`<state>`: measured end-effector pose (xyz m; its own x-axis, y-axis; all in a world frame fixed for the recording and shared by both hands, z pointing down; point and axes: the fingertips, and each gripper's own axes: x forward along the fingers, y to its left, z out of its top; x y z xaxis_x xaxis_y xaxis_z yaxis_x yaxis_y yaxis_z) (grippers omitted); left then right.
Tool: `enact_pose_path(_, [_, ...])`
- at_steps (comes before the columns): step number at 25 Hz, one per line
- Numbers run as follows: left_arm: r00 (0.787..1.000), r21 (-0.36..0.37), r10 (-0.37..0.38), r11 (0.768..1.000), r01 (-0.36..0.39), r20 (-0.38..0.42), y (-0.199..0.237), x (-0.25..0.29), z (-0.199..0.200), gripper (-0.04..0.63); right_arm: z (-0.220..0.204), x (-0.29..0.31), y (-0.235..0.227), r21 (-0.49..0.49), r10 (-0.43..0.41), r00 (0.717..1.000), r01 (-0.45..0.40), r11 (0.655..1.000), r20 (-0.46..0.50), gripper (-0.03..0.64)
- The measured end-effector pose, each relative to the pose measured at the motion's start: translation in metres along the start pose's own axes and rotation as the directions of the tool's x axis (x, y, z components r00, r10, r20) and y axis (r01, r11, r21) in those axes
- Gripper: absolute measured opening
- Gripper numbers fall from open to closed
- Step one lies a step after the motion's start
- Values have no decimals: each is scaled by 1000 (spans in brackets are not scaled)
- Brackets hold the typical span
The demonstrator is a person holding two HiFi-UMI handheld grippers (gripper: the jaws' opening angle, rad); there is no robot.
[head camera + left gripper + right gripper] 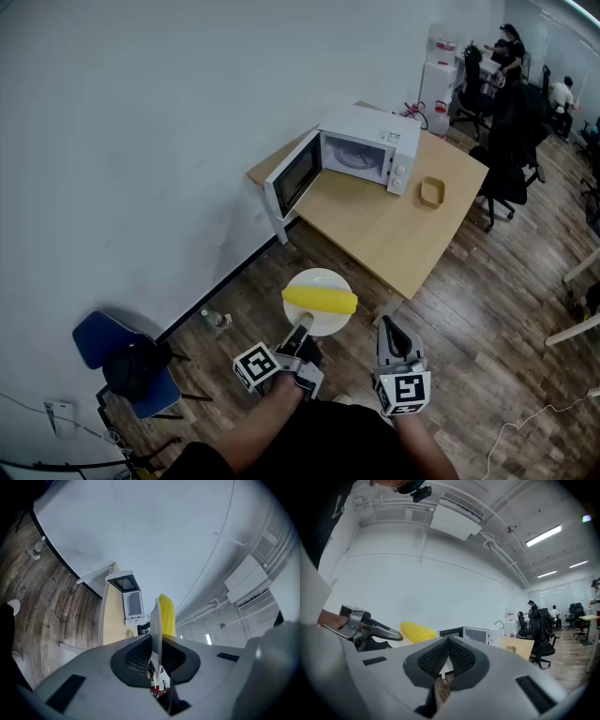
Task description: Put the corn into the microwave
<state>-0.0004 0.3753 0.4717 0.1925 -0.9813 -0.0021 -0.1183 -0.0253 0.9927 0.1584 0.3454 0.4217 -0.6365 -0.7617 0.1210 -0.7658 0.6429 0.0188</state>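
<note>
Two tools low in frame: left tool (302,330) pinches a white plate (317,275) carrying the corn (320,300); right tool (389,330) is pressed together, empty. Carry step, by my read. The microwave (370,141) stands door open on the tabletop (394,225) at upper centre, well apart, so the next move is closing in, plate level.

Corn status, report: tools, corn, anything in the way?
Left tool shut on plate rim; right tool shut, empty. Corn lies on plate, short of microwave. Door open, nothing blocking.
</note>
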Motion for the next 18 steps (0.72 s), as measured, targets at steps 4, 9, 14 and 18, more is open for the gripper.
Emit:
enact_pose_path(4, [1000, 25, 15, 1000, -15, -2, 4, -1, -2, 28, -2, -2, -5, 21, 1, 1000, -1, 1000, 10, 59])
enact_pose_path(9, [1000, 0, 22, 1000, -22, -14, 11, 6, -2, 28, -14, 5, -12, 46, 0, 1000, 1, 999, -16, 60])
enact_pose_path(14, [999, -23, -20, 1000, 20, -26, 13, 33, 11, 28, -19, 26, -20, 44, -17, 999, 18, 999, -31, 60])
enact_pose_path(18, [997, -13, -48, 999, 48, -57, 10, 70, 24, 28, -17, 51, -36, 35, -46, 998, 47, 998, -40, 59])
